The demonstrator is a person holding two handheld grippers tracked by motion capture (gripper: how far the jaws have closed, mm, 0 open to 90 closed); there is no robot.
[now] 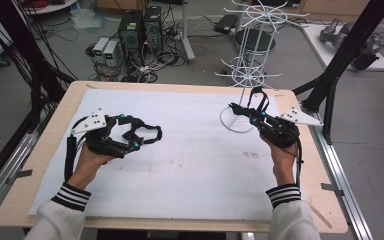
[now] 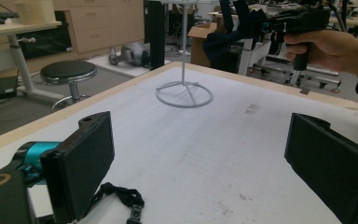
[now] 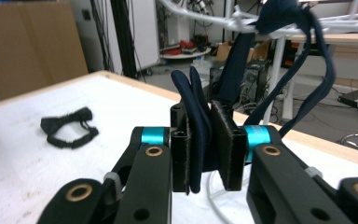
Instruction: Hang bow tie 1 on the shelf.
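Right hand-held gripper (image 3: 200,154) clenched on dark blue strap (image 3: 196,112), strap looped over arm of white wire rack (image 1: 247,70) at worktop (image 1: 190,160) far right, left hand-held gripper (image 2: 196,163) released, hovering over worktop, second black strap (image 1: 145,134) lying beside it.

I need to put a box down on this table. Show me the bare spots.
The white mat lies bare between the two hands, and across its near half. Another free strip runs along the far edge, left of the white wire rack. It is crowded round the rack's ring base and beside the black strap at the left tongs.
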